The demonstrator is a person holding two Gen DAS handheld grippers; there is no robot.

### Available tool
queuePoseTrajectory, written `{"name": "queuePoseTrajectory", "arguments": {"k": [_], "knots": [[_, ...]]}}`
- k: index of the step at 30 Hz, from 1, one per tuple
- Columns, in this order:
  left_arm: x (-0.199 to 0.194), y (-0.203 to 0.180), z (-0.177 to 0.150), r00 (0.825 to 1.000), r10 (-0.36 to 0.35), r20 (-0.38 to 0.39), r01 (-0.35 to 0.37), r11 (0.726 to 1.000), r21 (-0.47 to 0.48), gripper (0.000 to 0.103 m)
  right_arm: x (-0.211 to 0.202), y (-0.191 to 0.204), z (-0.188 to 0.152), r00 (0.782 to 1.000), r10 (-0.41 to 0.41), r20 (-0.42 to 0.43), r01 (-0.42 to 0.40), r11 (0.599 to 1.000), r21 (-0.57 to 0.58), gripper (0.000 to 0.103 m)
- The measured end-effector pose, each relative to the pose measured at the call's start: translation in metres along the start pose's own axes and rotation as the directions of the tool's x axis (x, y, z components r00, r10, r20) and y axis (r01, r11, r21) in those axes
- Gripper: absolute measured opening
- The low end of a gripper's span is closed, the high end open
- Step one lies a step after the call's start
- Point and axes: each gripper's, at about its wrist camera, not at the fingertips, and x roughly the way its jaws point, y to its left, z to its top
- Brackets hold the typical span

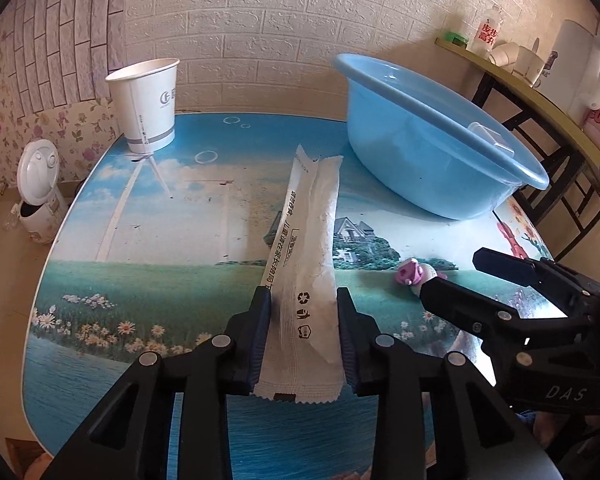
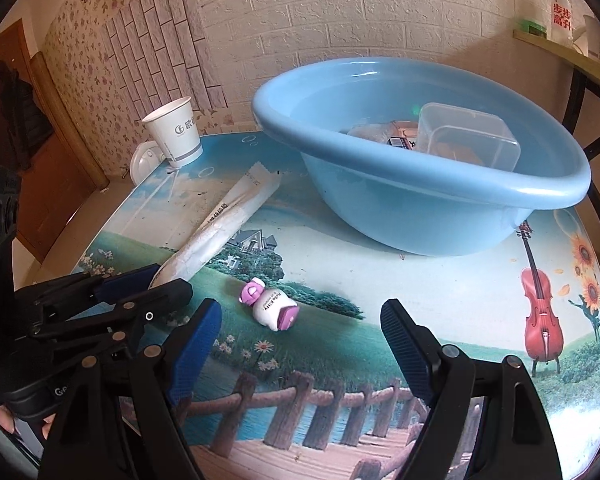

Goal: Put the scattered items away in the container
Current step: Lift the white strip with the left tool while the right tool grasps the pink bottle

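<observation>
I count two grippers. My left gripper (image 1: 304, 300) is clenched on one long white paper sachet (image 1: 308, 264) printed with black characters; both blue pads press its sides near the crimped lower end, and the rest of it slants away over the table toward the far side. My right gripper (image 2: 300, 320) stands released, jaws wide apart, nothing between them.

On the one round table with a printed landscape top (image 2: 440, 320) I count:
- one light blue plastic basin (image 2: 420, 200), at the far right, its rim close to the table's right edge;
- one clear rectangular plastic box (image 2: 468, 140) inside the basin, with at least one dark printed packet beside it, partly hidden;
- one white paper cup with a grey band (image 1: 148, 104), upright, at the far left edge;
- one small white and purple toy figure (image 2: 268, 308), lying on its side just ahead of the right gripper's jaws.

Open tabletop lies between the toy and the basin, and between the cup and the sachet. The left gripper's side sits just beside the right gripper's left finger.
</observation>
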Motion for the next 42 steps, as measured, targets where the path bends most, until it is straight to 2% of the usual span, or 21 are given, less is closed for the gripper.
{"name": "queuePoseTrajectory", "arguments": {"k": [4, 8, 10, 12, 14, 17, 23, 30, 35, 42], "knots": [[-0.002, 0.01, 0.0, 1.0, 0.006, 0.005, -0.006, 1.0, -0.017, 0.033, 0.014, 0.008, 0.005, 1.0, -0.005, -0.014, 0.005, 0.999, 0.051, 0.083], [-0.004, 0.017, -0.001, 1.0, 0.016, 0.014, -0.015, 0.999, -0.033, 0.042, 0.021, 0.014, 0.006, 0.999, -0.035, -0.012, 0.035, 0.998, 0.048, 0.078], [-0.004, 0.019, 0.0, 1.0, 0.015, 0.017, -0.014, 0.999, -0.038, 0.042, 0.023, 0.014, 0.006, 0.999, -0.043, -0.014, 0.043, 0.998, 0.037, 0.076], [-0.003, 0.019, 0.0, 1.0, 0.014, 0.017, -0.013, 0.999, -0.04, 0.042, 0.024, 0.016, 0.006, 0.998, -0.062, -0.008, 0.062, 0.998, 0.009, 0.068], [-0.003, 0.019, -0.001, 1.0, 0.013, 0.018, -0.013, 0.999, -0.039, 0.044, 0.024, 0.018, 0.006, 0.998, -0.065, -0.008, 0.065, 0.998, -0.025, 0.048], [-0.004, 0.017, -0.001, 1.0, 0.019, 0.018, -0.019, 0.999, -0.039, 0.045, 0.02, 0.018, 0.002, 0.998, -0.069, -0.01, 0.068, 0.995, -0.069, 0.036], [-0.004, 0.012, -0.001, 0.999, 0.031, 0.014, -0.03, 0.999, -0.04, 0.051, 0.006, 0.004, -0.007, 0.996, -0.087, -0.008, 0.086, 0.992, -0.087, 0.036], [-0.005, 0.003, -0.006, 0.999, 0.05, 0.016, -0.05, 0.998, -0.024, 0.057, -0.013, -0.03, -0.02, 0.992, -0.128, -0.009, 0.127, 0.991, -0.045, 0.036], [-0.008, -0.005, -0.01, 0.999, 0.043, 0.008, -0.043, 0.999, -0.009, 0.058, -0.024, -0.04, -0.027, 0.994, -0.108, -0.031, 0.107, 0.993, -0.043, 0.037], [-0.01, -0.013, -0.013, 0.999, 0.041, 0.005, -0.041, 0.999, 0.003, 0.06, -0.035, -0.034, -0.037, 0.997, -0.064, -0.046, 0.06, 0.994, -0.091, 0.038]]}}
